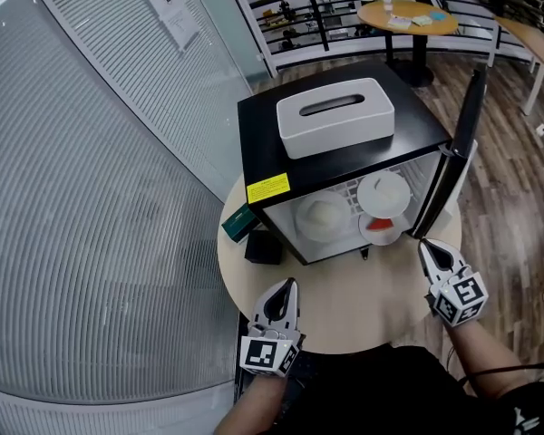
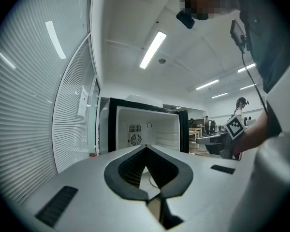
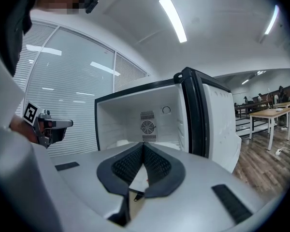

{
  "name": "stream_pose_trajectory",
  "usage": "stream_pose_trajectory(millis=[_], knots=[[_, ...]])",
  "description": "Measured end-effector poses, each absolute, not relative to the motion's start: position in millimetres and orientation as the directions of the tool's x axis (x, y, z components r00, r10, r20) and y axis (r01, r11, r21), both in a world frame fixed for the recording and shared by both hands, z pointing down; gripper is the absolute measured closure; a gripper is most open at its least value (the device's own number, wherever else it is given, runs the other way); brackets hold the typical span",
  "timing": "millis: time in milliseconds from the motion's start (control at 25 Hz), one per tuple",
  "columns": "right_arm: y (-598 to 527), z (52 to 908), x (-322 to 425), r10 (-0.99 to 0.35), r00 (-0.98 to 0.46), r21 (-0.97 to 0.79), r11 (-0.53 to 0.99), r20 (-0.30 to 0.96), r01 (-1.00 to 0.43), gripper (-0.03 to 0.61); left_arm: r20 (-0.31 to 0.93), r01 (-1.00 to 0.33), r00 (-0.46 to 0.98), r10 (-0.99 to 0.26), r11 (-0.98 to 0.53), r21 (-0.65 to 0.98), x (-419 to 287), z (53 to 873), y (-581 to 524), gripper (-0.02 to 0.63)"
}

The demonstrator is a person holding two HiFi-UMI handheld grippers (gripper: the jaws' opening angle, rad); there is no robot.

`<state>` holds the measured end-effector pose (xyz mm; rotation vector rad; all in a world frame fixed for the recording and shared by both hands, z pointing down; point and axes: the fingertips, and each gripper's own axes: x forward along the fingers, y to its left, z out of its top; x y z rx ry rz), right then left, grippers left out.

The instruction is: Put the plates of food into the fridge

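A black mini fridge (image 1: pixel 263 125) stands on a round table (image 1: pixel 344 311) with its door (image 1: pixel 462 139) swung open to the right. Inside it, a plate of pale food (image 1: pixel 321 217) sits at the left, a white plate (image 1: pixel 383 192) on the upper rack at the right, and a plate with red food (image 1: pixel 381 228) below that. My left gripper (image 1: pixel 286 285) hovers over the table in front of the fridge, shut and empty. My right gripper (image 1: pixel 425 246) is near the door's lower edge, also shut with nothing in it. Both gripper views look into the fridge's white interior (image 2: pixel 150 132) (image 3: pixel 140 124).
A white tissue box (image 1: pixel 335 116) lies on top of the fridge. A green box (image 1: pixel 239 222) and a black box (image 1: pixel 263 246) sit on the table left of the fridge. A ribbed glass wall (image 1: pixel 91 198) is at the left, and a wooden table (image 1: pixel 408 16) stands behind.
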<state>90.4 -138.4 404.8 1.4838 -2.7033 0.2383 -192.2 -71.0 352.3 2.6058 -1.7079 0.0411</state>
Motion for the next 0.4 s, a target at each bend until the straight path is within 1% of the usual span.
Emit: stream_pose_trajectory(millis=[200, 400], knots=[[-142, 394, 89, -0.841, -0.529, -0.108, 0.519, 0.113, -0.848, 0.574, 0.026, -0.915, 0.402, -0.915, -0.402, 0.010, -194, 344, -78, 0.611], [-144, 375, 81, -0.837, -0.541, -0.068, 0.537, 0.087, -0.841, 0.574, 0.003, -0.910, 0.415, -0.910, -0.415, 0.014, -193, 337, -81, 0.611]])
